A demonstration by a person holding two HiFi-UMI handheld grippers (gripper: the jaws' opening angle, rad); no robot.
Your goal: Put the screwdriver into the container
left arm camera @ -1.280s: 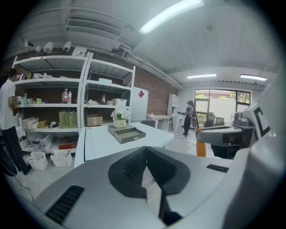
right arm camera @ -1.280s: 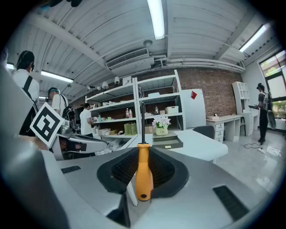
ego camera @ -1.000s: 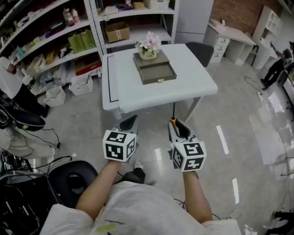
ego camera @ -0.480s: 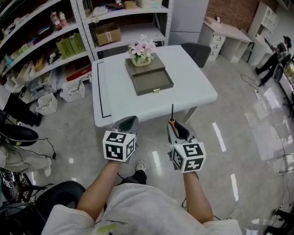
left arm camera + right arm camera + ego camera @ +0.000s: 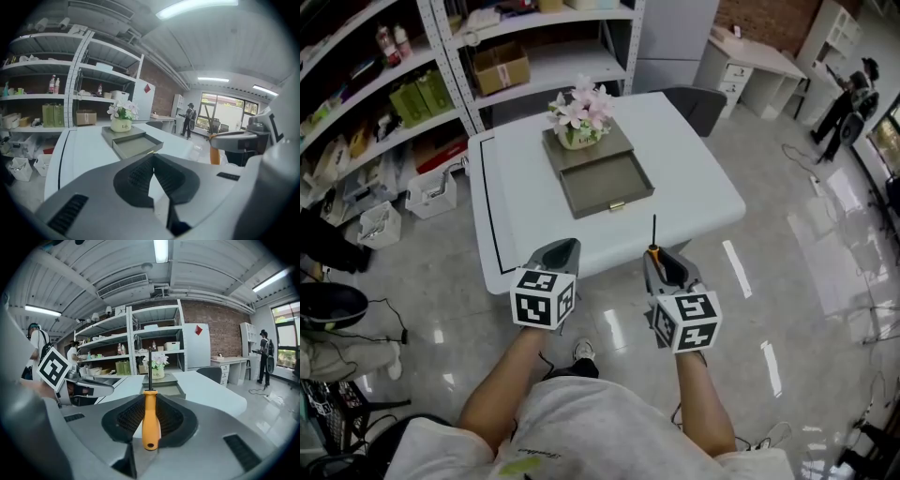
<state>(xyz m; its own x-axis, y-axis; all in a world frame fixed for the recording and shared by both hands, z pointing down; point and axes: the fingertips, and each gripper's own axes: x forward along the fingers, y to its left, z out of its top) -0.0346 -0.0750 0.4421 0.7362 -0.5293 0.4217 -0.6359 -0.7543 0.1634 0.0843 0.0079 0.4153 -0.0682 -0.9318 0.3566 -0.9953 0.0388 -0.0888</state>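
Orange-handled screwdriver clenched in the right gripper, shaft pointing to 12 o'clock.
Both forearms extend forward side by side; left gripper fingers pressed together, empty. Farther on, the grey container sits on the white tabletop.

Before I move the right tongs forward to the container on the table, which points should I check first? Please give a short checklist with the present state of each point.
1. The screwdriver is clamped in the right tongs: ok, its orange handle sits between the jaws.
2. The container is open and bare inside: ok.
3. The right tongs are above the container: not ok, they hover at the near edge of the table.
4. The left tongs are out of the way: ok, shut on nothing, beside the right.
5. The flower pot is clear of the open part: ok, it stands behind it.
6. The grip is firm enough: cannot tell.
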